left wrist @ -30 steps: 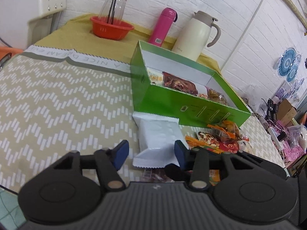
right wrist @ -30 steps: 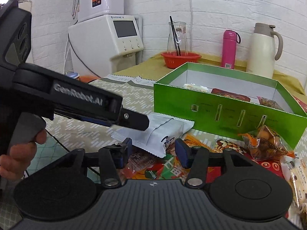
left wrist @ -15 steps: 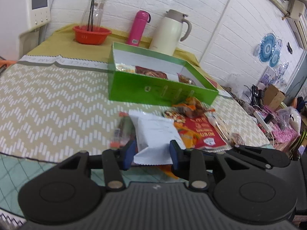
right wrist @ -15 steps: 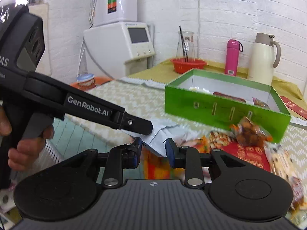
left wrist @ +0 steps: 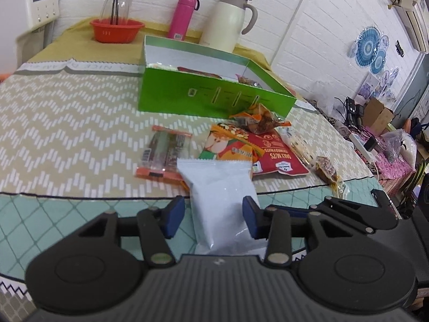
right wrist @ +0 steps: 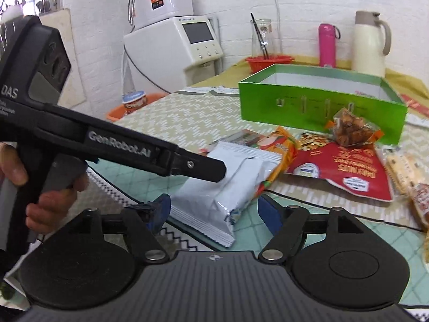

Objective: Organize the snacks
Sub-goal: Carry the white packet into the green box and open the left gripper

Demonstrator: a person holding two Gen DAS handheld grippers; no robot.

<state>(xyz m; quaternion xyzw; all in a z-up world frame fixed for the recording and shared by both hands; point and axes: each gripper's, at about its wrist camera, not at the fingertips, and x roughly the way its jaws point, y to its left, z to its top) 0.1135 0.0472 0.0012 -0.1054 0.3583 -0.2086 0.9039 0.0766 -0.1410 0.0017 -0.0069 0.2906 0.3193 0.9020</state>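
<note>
1. Across the middle of both views lies the table (left wrist: 67,107). I see more of its near teal edge than a second ago, because both hands have drawn back from the snacks.
2. In the upper centre sits the box (left wrist: 187,99), open, with a few snacks inside; it is now well apart from both grippers.
3. Below the box, centre right, the loose pile with the red bag (left wrist: 278,155) is untouched.
4. In the lower centre the packet (left wrist: 219,187) has come away from the pile and is near the table's edge, not yet in the box.
5. The left gripper (left wrist: 213,216) has the packet between its jaws, which have just eased apart; I judge it is grasping it only loosely.
6. The right gripper (right wrist: 214,209) has just sprung wide and is released, with the packet's near end between its pads, so carrying it to the box falls to the left.
</note>
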